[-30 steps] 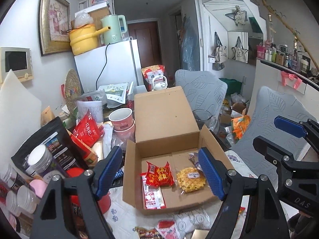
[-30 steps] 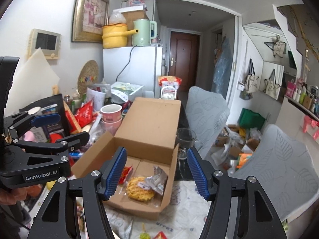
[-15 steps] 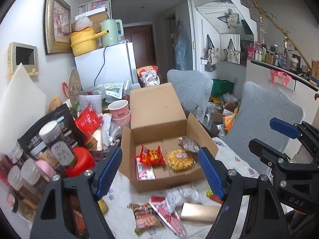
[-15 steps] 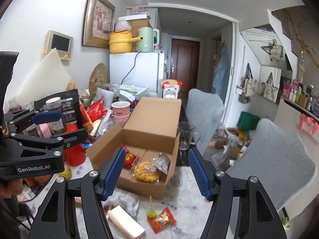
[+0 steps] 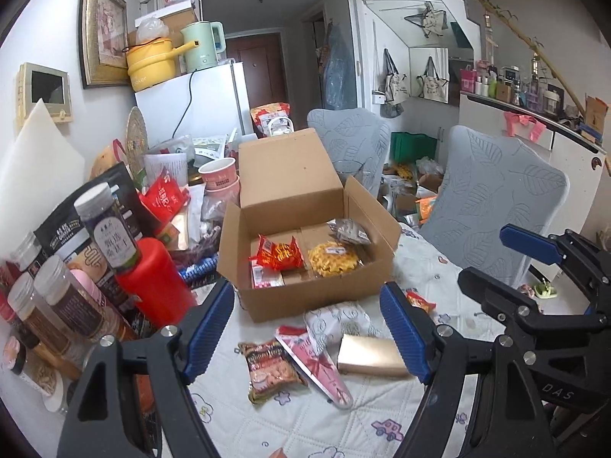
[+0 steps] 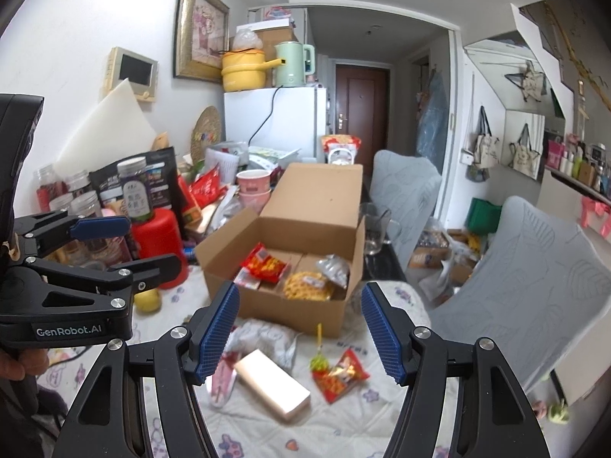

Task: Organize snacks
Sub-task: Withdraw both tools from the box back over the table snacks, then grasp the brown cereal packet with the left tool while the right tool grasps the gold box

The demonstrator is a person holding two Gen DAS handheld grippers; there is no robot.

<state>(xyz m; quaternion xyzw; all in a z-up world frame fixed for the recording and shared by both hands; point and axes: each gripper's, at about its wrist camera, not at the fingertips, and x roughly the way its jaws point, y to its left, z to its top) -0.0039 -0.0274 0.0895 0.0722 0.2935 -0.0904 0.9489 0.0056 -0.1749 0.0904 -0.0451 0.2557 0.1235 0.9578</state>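
Both grippers backed away, jaws wide, empty; gold box (image 6: 272, 390) lies diagonally.

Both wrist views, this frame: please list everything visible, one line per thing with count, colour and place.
box: 1, brown cardboard, open, table centre
red packet: 1, red, in box, left part
yellow snack: 1, yellow, in box, right part
silver wrapper: 1, silver, in box, behind yellow snack
gold block: 1, gold, on cloth before box
brown packet: 1, brown, on cloth left of gold block
pink packet: 1, pink, between brown packet and gold block
loose red packet: 1, red, on cloth right of gold block
jars: several, clear, left of box
red canister: 1, red, beside jars
fridge: 1, white, behind table
chairs: 2, grey, right of table
left tool: 1, black with blue pads, open
right tool: 1, same colours, open
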